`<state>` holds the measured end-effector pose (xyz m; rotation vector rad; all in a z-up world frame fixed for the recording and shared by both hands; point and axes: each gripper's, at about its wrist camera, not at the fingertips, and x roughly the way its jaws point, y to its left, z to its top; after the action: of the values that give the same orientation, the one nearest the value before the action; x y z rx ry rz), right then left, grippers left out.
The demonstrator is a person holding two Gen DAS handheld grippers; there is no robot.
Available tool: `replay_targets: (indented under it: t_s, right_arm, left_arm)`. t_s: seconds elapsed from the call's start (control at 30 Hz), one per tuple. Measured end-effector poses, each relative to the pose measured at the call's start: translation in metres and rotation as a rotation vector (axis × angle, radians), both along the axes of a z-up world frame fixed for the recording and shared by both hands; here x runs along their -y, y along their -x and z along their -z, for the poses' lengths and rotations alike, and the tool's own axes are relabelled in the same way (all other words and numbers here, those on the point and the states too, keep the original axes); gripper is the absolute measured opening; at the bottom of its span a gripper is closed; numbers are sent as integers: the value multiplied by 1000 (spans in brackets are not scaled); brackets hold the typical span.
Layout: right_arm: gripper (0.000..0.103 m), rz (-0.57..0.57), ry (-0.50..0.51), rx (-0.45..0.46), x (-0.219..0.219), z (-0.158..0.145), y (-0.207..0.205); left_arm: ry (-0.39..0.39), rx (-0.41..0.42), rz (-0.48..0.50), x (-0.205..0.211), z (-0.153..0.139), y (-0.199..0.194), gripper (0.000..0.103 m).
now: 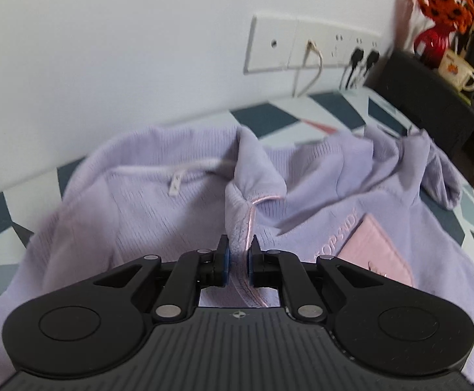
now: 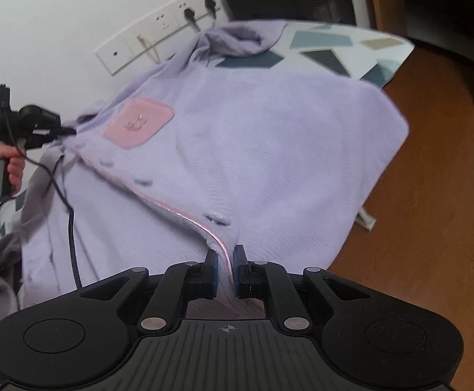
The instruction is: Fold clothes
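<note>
Spread over the geometric-patterned table (image 2: 334, 45), the soft, ribbed lilac cardigan (image 2: 269, 137) has its pink-piped front edge pinched between the nearly closed jaws of both the left gripper (image 1: 239, 244) and the right gripper (image 2: 224, 254).

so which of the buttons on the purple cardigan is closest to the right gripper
The lowest button, just beyond the right gripper beside the pink trim. The other two sit further up the cardigan towards the pink patch.

Cardigan (image 2: 253, 137) on table (image 2: 351, 49); socket strip (image 1: 312, 44) on wall behind.
</note>
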<state>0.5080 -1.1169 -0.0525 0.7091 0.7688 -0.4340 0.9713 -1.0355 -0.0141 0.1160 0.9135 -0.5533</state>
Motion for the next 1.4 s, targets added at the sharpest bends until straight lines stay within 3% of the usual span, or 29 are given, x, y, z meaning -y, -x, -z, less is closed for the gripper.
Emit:
replay_targets:
  t_s: [0.2, 0.27, 0.3, 0.4, 0.43, 0.57, 0.63, 0.8, 0.87, 1.0, 1.17, 1.23, 1.4]
  right_arm:
    - [9, -21, -86, -28, 6, 27, -15]
    - [16, -28, -108, -34, 9, 33, -18]
    - [17, -32, -119, -37, 10, 37, -19]
    - [43, 18, -172, -52, 18, 36, -13]
    - [54, 46, -186, -51, 22, 33, -10]
    - [67, 203, -177, 15, 35, 6, 14]
    - [67, 298, -176, 72, 46, -9, 27]
    - [67, 663, -157, 272, 88, -37, 72]
    - [67, 800, -130, 328, 103, -39, 88]
    - [64, 876, -152, 378, 131, -24, 100]
    - [64, 794, -199, 380, 156, 9, 89]
    - [64, 751, -213, 374, 167, 21, 80]
    - [64, 623, -186, 375, 195, 40, 62]
  left_arm:
    - [-42, 46, -28, 2, 10, 1, 11]
    - [-69, 34, -43, 2, 17, 0, 12]
    - [-83, 23, -51, 3, 20, -1, 20]
    - [-112, 36, -44, 7, 14, 6, 66]
    - [-122, 40, -42, 9, 12, 8, 66]
    - [-161, 58, -33, 15, 5, 17, 66]
    - [-171, 65, -24, 19, -1, 22, 69]
    - [-51, 56, 81, 57, -39, 39, 78]
    - [-15, 12, 123, 76, -43, 44, 79]
    - [5, -39, 193, 120, -41, 53, 79]
    - [-30, -54, 238, 180, -26, 50, 75]
    - [-78, -61, 255, 207, -16, 49, 69]
    - [-256, -24, 337, 274, 19, 51, 68]
